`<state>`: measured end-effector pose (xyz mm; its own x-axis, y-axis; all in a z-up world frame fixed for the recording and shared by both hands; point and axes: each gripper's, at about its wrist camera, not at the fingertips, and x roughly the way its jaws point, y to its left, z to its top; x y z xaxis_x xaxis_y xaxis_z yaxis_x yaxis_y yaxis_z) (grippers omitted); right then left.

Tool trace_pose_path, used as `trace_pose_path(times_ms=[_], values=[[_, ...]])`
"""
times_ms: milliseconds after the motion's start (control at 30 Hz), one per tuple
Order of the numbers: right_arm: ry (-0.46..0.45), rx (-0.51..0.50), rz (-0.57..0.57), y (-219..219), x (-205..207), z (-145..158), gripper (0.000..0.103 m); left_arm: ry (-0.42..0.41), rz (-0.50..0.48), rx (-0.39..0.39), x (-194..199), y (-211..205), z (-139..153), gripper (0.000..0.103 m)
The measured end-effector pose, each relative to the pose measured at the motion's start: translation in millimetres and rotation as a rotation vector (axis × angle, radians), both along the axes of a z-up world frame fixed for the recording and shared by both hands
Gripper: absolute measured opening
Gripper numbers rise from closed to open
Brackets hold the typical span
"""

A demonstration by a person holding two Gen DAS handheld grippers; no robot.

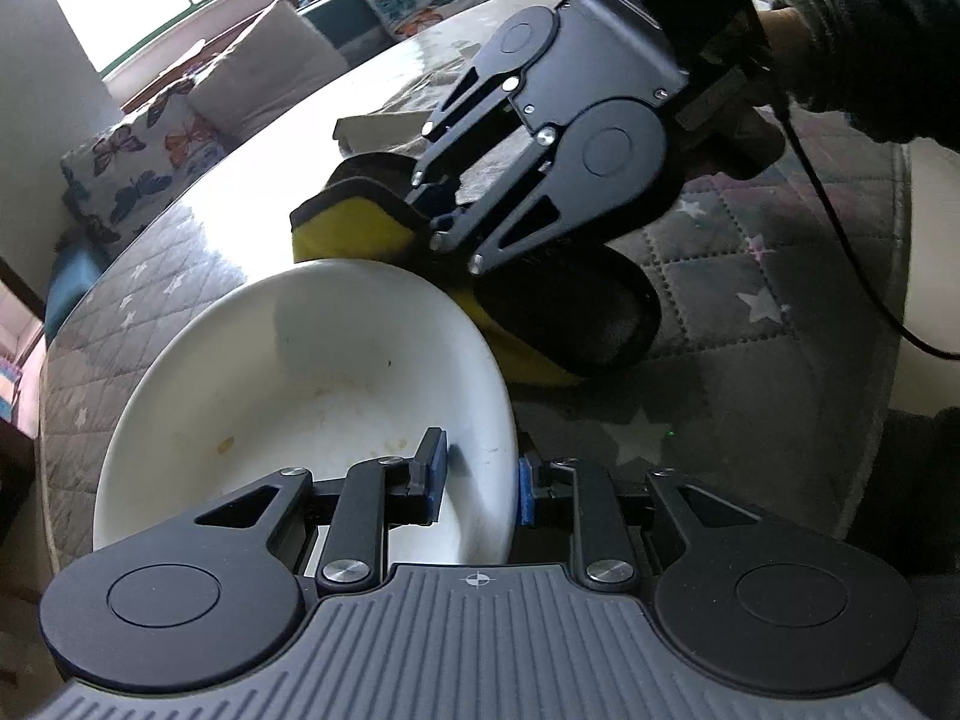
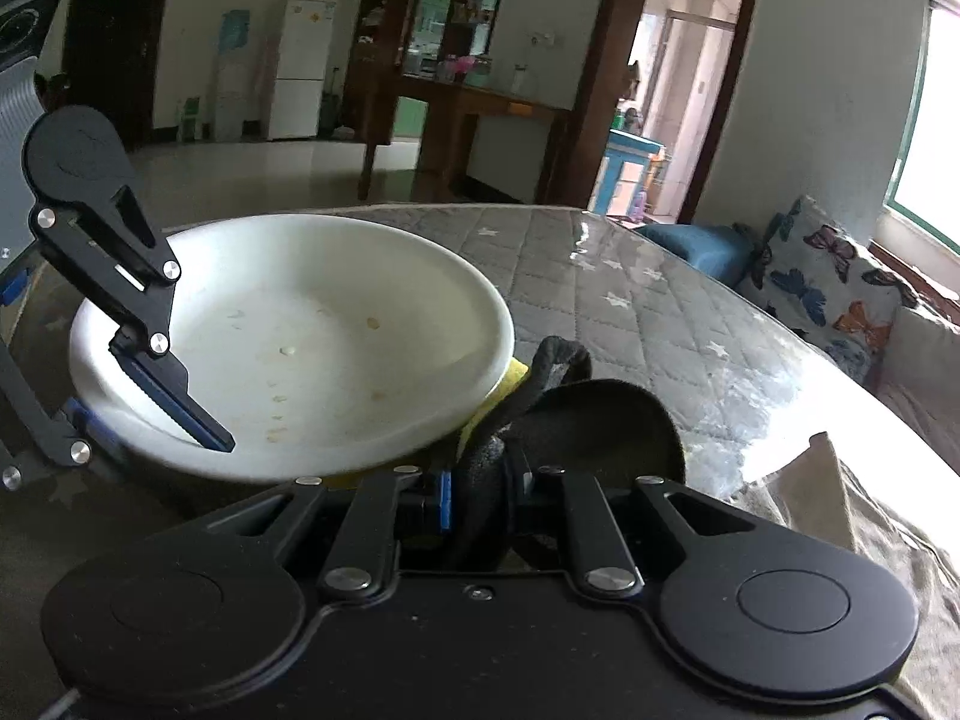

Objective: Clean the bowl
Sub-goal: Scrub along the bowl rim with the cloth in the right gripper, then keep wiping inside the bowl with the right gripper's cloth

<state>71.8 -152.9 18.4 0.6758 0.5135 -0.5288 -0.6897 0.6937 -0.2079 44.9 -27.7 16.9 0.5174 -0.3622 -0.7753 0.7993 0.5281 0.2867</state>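
We note the left gripper (image 1: 480, 477) clamped on the rim of the tilted white bowl (image 1: 312, 372) above the table (image 1: 750, 276). Only the right view shows the right gripper (image 2: 480, 495) pinching the sponge (image 2: 600, 414) tight, its length running toward the bowl.

Matte black tongs (image 1: 480, 483) with round pivot discs, silver screws, blue pads, ribbed grey housing, dark sleeve (image 1: 888, 42)

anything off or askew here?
The bowl is tilted, its rim clamped by the left gripper; dried food specks dot its inside. The sponge, pinched in the right gripper, sits bent behind the rim.
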Motion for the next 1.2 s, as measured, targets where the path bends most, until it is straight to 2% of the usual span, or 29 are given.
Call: trace_pose_path(times_ms=[233,600,800,1200], values=[[0.000,-0.015,0.009,1,-8,-3,0.016,-0.006,0.031,0.005,6,-13,1,0.027],[0.005,-0.014,0.024,-2,-26,-2,0.016,0.057,0.064,-0.071,22,-8,10,0.028],[0.006,-0.018,0.050,-6,-42,-1,0.016,0.059,0.039,-0.065,14,-3,8,0.028],[-0.006,-0.007,0.072,1,-25,0,0.016,0.079,-0.011,-0.078,4,13,4,0.028]])
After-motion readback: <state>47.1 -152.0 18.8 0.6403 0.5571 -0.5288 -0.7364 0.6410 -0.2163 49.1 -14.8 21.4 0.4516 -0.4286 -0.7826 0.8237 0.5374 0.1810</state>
